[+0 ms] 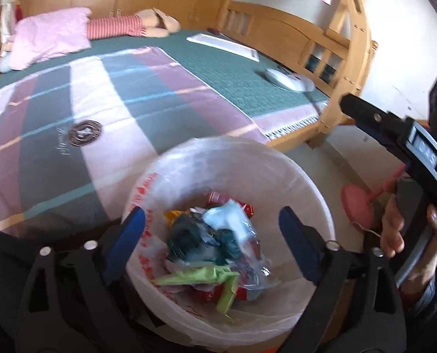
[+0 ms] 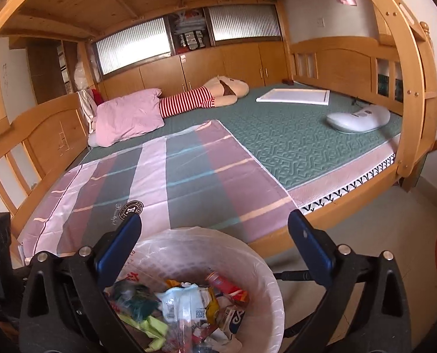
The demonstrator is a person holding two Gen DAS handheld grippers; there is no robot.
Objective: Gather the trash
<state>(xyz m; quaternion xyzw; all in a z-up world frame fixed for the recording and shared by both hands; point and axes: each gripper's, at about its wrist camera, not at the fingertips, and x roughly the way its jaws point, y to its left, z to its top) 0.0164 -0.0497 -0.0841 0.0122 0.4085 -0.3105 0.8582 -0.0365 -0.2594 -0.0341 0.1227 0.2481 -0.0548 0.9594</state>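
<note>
left claw (image 1: 212, 226) wide and empty, right claw (image 2: 214, 235) likewise, bag-lined bin (image 1: 312, 182) holding wrappers (image 1: 218, 235)

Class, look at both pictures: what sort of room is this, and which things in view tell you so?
Most likely a bedroom: a wooden bunk bed with a green mattress, a pink pillow at its head, and a lined trash bin beside it.

We hold our left tool (image 1: 212, 229) and right tool (image 2: 215, 239) tilted downward with jaws spread wide and empty, right hand (image 1: 412, 229) gripping its handle.
</note>
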